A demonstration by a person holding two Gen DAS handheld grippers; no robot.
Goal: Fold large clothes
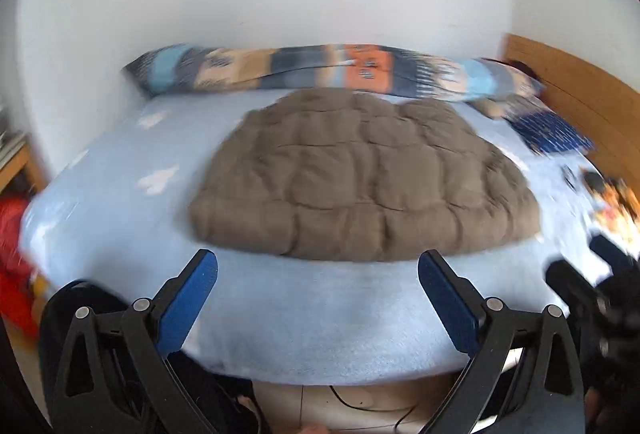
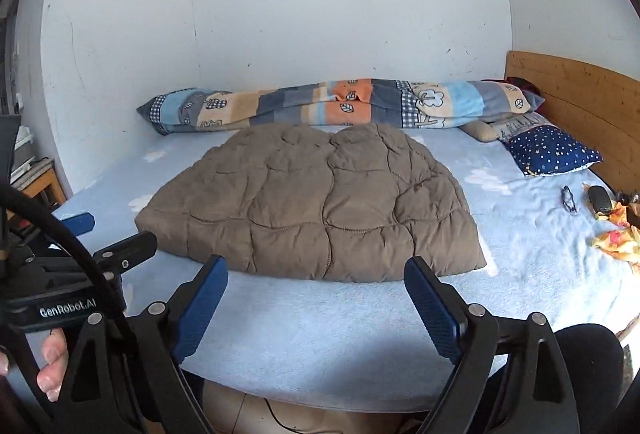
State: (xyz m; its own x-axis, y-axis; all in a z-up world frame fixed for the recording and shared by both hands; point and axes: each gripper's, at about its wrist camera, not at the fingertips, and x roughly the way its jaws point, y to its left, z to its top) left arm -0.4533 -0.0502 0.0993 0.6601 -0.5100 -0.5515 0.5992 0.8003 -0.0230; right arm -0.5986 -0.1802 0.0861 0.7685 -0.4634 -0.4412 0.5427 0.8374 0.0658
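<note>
A brown quilted garment [image 1: 360,173] [image 2: 316,201] lies folded flat in the middle of the light blue bed [image 1: 304,330] [image 2: 320,330], its near edge just beyond both grippers. My left gripper [image 1: 318,268] is open over the bed's front strip, nothing between its blue pads [image 1: 188,298]. My right gripper [image 2: 316,268] is also open and empty, close to the garment's front edge. In the right wrist view the left gripper [image 2: 108,234] shows at the left, by the garment's near left corner, with a person's fingers [image 2: 52,366] on its handle.
A long patchwork bolster [image 2: 340,101] lies along the white wall. A starry navy pillow [image 2: 552,151], glasses [image 2: 568,199], a dark case [image 2: 599,199] and a yellow cloth [image 2: 616,238] sit at the right by the wooden headboard [image 2: 580,93]. A wooden side table [image 2: 40,181] stands left.
</note>
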